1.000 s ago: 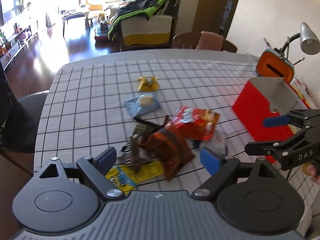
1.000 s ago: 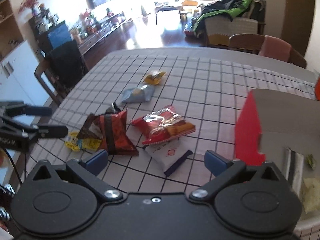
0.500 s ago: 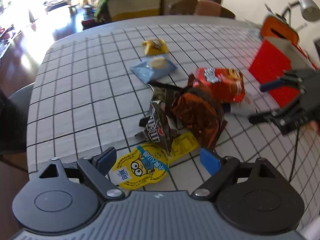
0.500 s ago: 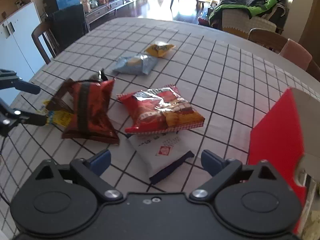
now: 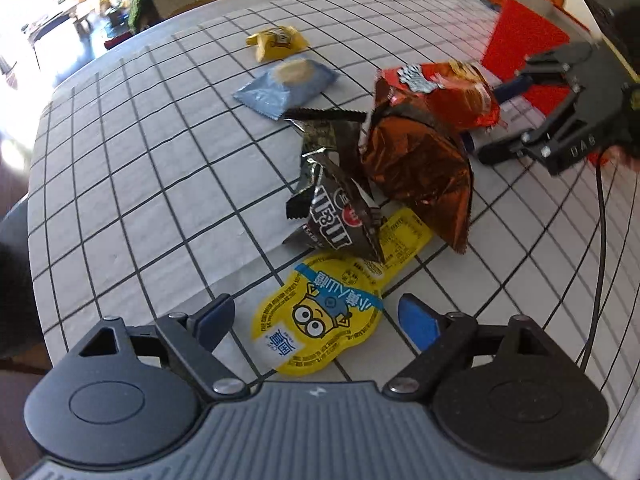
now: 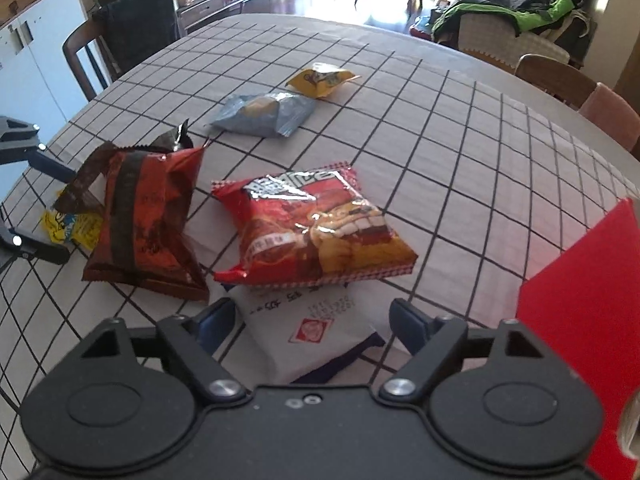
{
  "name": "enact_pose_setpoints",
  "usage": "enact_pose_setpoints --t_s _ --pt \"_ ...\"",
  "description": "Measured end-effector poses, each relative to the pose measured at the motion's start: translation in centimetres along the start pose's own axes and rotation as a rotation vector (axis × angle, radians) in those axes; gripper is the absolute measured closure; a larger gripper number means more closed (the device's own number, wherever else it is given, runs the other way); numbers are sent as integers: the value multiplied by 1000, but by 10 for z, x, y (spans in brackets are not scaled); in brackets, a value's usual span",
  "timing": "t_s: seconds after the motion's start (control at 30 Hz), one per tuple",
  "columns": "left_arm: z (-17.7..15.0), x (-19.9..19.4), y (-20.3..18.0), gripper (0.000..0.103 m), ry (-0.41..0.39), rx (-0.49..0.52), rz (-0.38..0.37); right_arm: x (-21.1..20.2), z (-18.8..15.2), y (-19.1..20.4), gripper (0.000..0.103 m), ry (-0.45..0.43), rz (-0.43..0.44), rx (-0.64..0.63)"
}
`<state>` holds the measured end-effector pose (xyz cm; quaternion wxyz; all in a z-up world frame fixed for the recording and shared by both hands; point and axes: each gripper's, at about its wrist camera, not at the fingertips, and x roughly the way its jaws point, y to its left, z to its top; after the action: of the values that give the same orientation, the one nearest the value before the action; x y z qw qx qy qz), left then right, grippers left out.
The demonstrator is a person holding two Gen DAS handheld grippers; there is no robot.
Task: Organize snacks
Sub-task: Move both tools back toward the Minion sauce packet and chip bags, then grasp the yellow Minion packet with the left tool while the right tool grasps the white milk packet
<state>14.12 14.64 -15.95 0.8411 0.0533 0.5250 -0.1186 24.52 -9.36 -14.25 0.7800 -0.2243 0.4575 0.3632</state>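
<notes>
Snacks scattered over a desk under a grid-checked cloth. Left hand-held gripper low over a yellow cartoon-printed pouch, jaws spread wide, pouch between the blue pads but not pinched; far end of the pouch tucked under a dark chocolate-candy bag, lettering upside down and only partly legible. Beside that, a brown foil bag standing crumpled, partly blocking a red chip bag behind it. Farther off, a light-blue packet and a small yellow packet, print blurred. Red box at the right edge, top cut off, front masked by the other tool.

Right hand-held gripper closing, jaws not yet pressing, straddling a white flat packet with a red stamp and dark-blue edge; far end of that packet buried under the red chip bag, near end hidden by the tool body. Brown foil bag to the left, covering most of the yellow pouch. Only a red wall of the box visible at right, interior out of sight. Left tool's fingers cropped at the left border.
</notes>
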Motion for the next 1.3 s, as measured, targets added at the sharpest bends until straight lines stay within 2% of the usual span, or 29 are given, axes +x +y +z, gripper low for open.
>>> enact_pose_setpoints --t_s 0.07,0.23,0.5,0.67,0.83,1.03,1.3 --pt "0 3 -2 14 -1 37 10 0 0 1 20 -6 3 -5" --pt "3 5 -2 16 -7 52 4 0 -2 3 23 -15 3 -12" --pt "0 -4 -16 37 -10 26 23 -7 -8 10 40 -42 -8 2" --pt "-3 -9 -29 37 -5 -18 72 -12 -11 18 49 -48 -40 26" --pt "-9 -11 -32 37 1 -143 101 -18 -18 22 53 -40 -55 55" --pt "-18 -17 -47 37 20 -203 127 -32 -32 20 54 -14 -60 129" --pt "-33 -24 -65 37 34 -272 119 -60 -54 22 55 -14 -52 194"
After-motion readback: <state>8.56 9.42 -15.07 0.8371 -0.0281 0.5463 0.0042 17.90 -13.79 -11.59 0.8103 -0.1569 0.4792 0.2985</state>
